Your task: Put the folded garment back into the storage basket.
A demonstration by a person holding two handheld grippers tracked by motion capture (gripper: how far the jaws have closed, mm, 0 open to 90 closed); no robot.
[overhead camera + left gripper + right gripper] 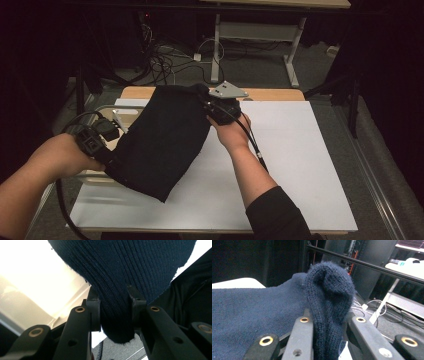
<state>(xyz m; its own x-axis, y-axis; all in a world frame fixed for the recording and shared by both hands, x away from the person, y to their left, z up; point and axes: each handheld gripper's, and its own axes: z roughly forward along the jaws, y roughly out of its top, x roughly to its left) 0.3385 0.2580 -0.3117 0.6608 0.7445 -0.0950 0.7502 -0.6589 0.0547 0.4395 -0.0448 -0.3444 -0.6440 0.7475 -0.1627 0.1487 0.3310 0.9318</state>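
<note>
Dark navy knitted garment [162, 140] held up between both tools, stretched slantwise above the white desk [300, 165]. Its upper end is at the far middle of the desk, its lower end toward the near left edge. A loose corner of the fabric hangs down toward the desk surface at the near side; whether it touches the desk cannot be told from the high view.

Left tool [100, 145]: in the person's left hand [60, 157] at the left edge of the desk, clamped on the lower left edge of the garment. In the left gripper view the jaws stand narrow with a bunched fold of ribbed knit [117, 310] pinched between the two pads; a small lobe of fabric pokes out below the pads toward the camera. Rest of the garment fans out wide above the jaws.

Right tool [220, 102]: in the person's right hand [230, 130], at the far middle of the desk, grey three-cornered plate on top. It grips the upper end of the garment. In the right gripper view the jaws are narrow, closed on a thick rolled fold of knit [327, 315] that rises above the pads in a rounded hump; the flat body of the garment spreads away to the left of the jaws.

Light-coloured tray [102, 112] lies at the left edge of the desk, partly behind the garment and the left tool. Cables on the floor beyond the desk.
</note>
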